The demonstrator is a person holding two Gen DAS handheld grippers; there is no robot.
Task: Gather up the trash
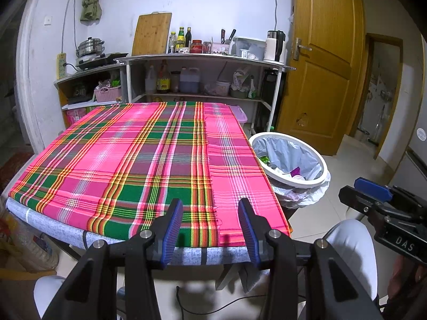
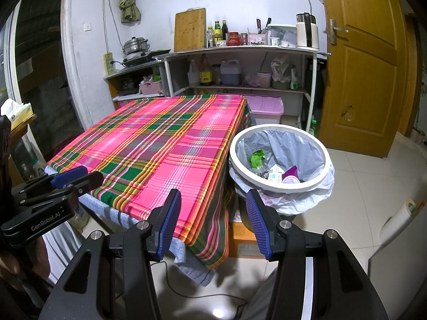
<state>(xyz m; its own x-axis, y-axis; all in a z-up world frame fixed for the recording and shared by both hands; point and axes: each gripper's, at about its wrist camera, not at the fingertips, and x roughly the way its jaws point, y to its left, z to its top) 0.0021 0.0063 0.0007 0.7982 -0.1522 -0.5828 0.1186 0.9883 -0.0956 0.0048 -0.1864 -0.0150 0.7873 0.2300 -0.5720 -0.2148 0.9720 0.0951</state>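
Across a plaid tablecloth (image 1: 138,160) beside a lined trash bin (image 2: 280,186): left gripper (image 1: 210,221) and right gripper (image 2: 213,213) apart, gripping nothing.

Left gripper (image 1: 210,208) and right gripper (image 2: 213,200), each angled downward with jaws parted and nothing between the blue pads. The two are held side by side, apart.

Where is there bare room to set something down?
The whole plaid cloth on the table is bare, from the near edge to the shelf side. The counter top behind is packed with bottles and jars. The trash bin beside the table already holds wrappers.
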